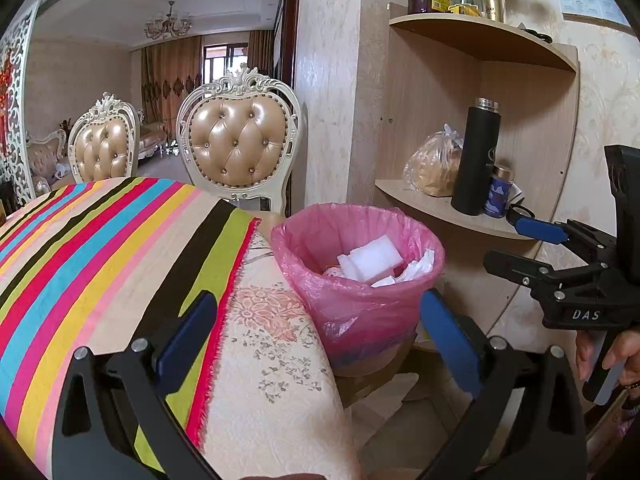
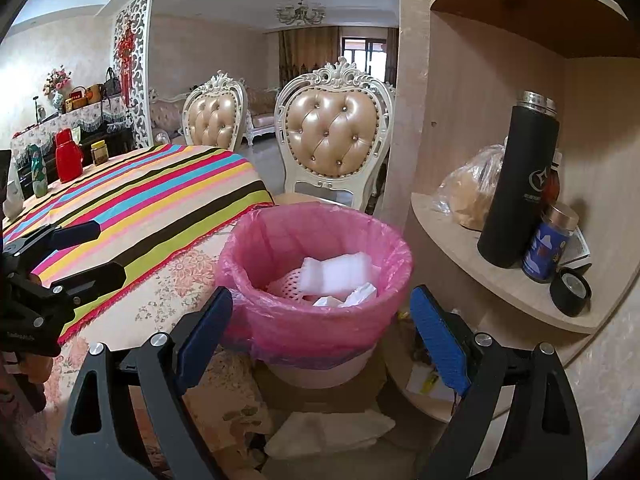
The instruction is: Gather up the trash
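The trash bin, lined with a pink bag, stands ahead of and between the right gripper's spread blue fingers, which carry nothing. White foam blocks and crumpled paper lie inside it. The left gripper also has its fingers spread wide and bare, with the bin just ahead toward its right finger. The table, under a striped cloth, lies beside its left finger.

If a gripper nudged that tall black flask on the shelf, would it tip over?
Probably, if pushed high: the tall black flask is narrow and upright. Its smooth body looks slippery. It stands close beside the small blue jar, which it might knock.
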Motion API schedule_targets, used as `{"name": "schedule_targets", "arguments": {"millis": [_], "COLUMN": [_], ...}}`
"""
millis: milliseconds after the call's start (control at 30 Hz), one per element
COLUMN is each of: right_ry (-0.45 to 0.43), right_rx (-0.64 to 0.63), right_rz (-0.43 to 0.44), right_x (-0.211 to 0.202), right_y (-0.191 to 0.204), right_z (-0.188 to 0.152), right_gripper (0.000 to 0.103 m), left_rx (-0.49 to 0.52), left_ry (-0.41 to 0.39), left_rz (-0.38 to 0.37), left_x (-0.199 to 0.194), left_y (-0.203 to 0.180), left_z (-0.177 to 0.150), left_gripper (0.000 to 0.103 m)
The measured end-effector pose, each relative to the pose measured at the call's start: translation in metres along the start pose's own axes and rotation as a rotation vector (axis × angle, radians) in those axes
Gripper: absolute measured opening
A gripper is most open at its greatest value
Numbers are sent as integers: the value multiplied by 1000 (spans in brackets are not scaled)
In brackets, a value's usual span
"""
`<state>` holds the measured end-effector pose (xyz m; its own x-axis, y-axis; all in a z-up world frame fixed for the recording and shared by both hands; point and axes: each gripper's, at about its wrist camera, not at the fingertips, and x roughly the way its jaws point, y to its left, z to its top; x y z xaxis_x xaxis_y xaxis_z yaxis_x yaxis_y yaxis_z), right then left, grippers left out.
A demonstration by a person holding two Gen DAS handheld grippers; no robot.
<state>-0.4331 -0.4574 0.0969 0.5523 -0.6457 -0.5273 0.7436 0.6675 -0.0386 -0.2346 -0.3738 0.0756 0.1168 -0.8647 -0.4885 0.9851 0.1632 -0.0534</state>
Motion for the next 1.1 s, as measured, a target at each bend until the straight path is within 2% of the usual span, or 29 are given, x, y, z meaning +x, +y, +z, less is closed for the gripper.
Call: {"name": "schedule_targets", "arguments": {"millis": [1100], "right_ry": [1], "right_rx": [-14], "right_rz": [11], "right_x": [0], "right_y": [6], "right_z": [2], "right_gripper": [85], "left_rx": [16], "left_ry": [-17], "left_rz": [-4], "left_x": [-2], "left_y": [-6], "left_z": [0], "left_gripper": [99]}}
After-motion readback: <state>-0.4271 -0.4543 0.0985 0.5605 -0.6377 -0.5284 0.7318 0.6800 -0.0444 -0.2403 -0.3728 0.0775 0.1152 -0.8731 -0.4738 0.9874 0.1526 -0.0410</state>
